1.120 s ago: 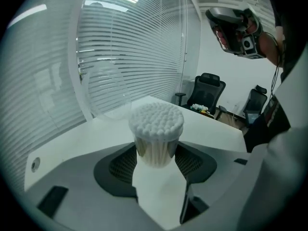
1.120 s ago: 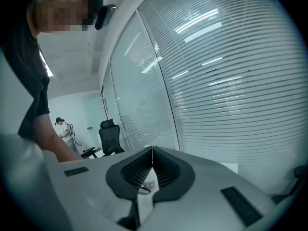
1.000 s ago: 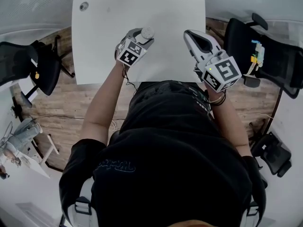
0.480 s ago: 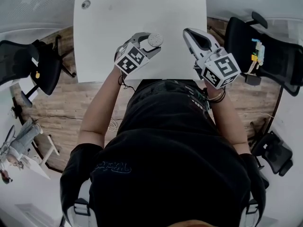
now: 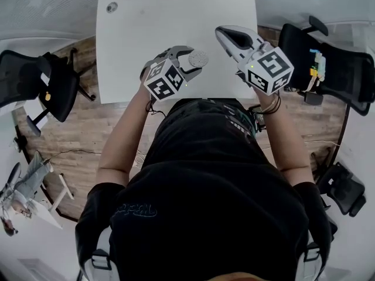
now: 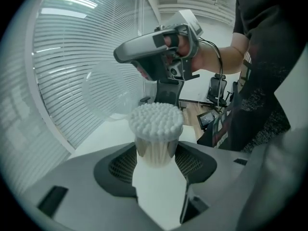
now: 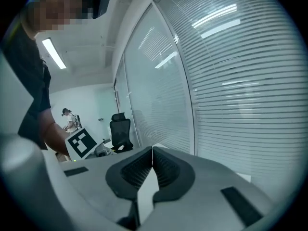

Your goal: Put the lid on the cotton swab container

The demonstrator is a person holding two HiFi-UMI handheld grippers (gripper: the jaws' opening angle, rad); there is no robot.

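My left gripper (image 6: pixel 155 154) (image 5: pixel 188 56) is shut on the cotton swab container (image 6: pixel 155 125), a clear tube packed with white-tipped swabs, open on top. The head view shows its round top (image 5: pixel 198 58) held above the white table (image 5: pixel 135 34). My right gripper (image 5: pixel 221 32) (image 7: pixel 152 151) hovers just right of it, jaws closed together. In the left gripper view, that right gripper (image 6: pixel 119 57) sits above and behind the swabs, with the clear round lid (image 6: pixel 103 93) hanging from its tips. In the right gripper view the lid hardly shows.
Black office chairs stand at the left (image 5: pixel 35 78) and right (image 5: pixel 328 63) of the table. A round grommet (image 5: pixel 112 7) sits in the table's far left corner. Window blinds (image 6: pixel 72 57) fill the background. A person (image 7: pixel 70 119) stands far off.
My left gripper has carried the container right and nearer the body. The right gripper has shifted left and farther out, so the two are closer together.
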